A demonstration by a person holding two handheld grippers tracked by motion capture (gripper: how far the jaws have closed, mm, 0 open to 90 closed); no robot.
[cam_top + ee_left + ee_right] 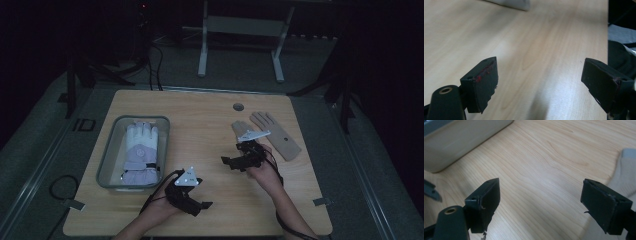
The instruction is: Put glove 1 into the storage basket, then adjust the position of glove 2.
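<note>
So, both grippers hanging open over the table, gloves untouched

Left hand comes in from the bottom edge, forearm angled up and to the right, w/ the left gripper low over the front of the table, pointing right. Its jaws are spread wide, nothing between them, just bare wood underneath.

Right hand reaches in from the lower right, and the right gripper points left, jaws also spread wide and empty.

Nearest thing to the right gripper is the pair of beige gloves, flat on the table at the right, just beside/behind that gripper. Long axis runs diagonal: fingers toward the far left, cuffs toward the near right. Thin knit look; the farther one has a small dark dot on it.

Over on the left, a clear bin holds a white and lavender ski glove, fingers pointing away from the person.
</note>
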